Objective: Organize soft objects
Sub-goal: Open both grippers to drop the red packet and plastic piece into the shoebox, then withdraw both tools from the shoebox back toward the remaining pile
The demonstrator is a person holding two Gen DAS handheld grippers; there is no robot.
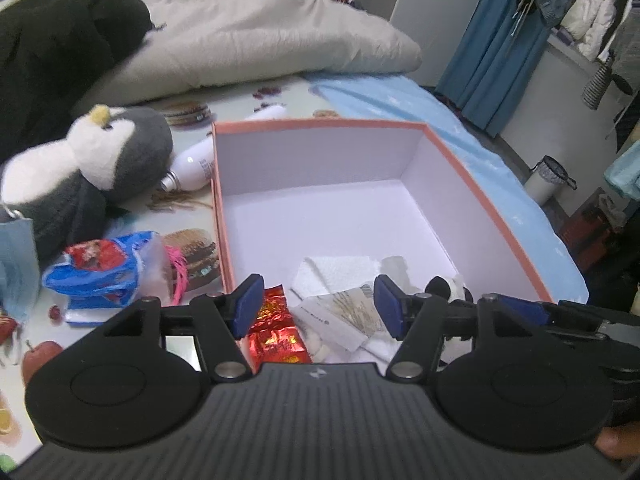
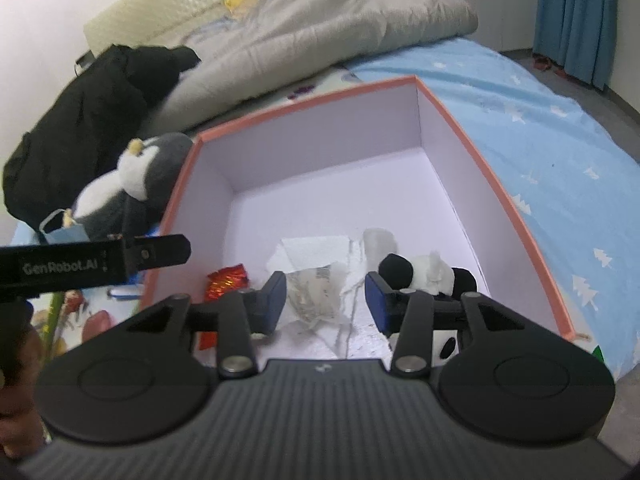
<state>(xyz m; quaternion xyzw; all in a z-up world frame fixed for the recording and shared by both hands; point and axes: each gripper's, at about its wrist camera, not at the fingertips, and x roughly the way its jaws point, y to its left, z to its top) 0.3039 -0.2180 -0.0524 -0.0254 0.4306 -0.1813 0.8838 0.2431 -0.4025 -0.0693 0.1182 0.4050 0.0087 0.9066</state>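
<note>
A pink-rimmed box (image 1: 472, 176) with a white inside stands on the bed; it also shows in the right wrist view (image 2: 500, 184). In its near end lie a white cloth (image 1: 340, 268), a red foil packet (image 1: 276, 332), a clear packet (image 2: 314, 292) and a small panda plush (image 2: 424, 276). A grey and white penguin plush (image 1: 92, 160) lies left of the box. My left gripper (image 1: 316, 308) is open and empty over the box's near edge. My right gripper (image 2: 326, 304) is open and empty above the clear packet.
A white bottle (image 1: 192, 164) lies between the penguin and the box. A blue and red snack bag (image 1: 100, 276) lies at the left front. A grey duvet (image 1: 260, 32) and black clothes (image 1: 52, 64) lie behind. The bed's edge with blue sheet (image 2: 560, 160) is to the right.
</note>
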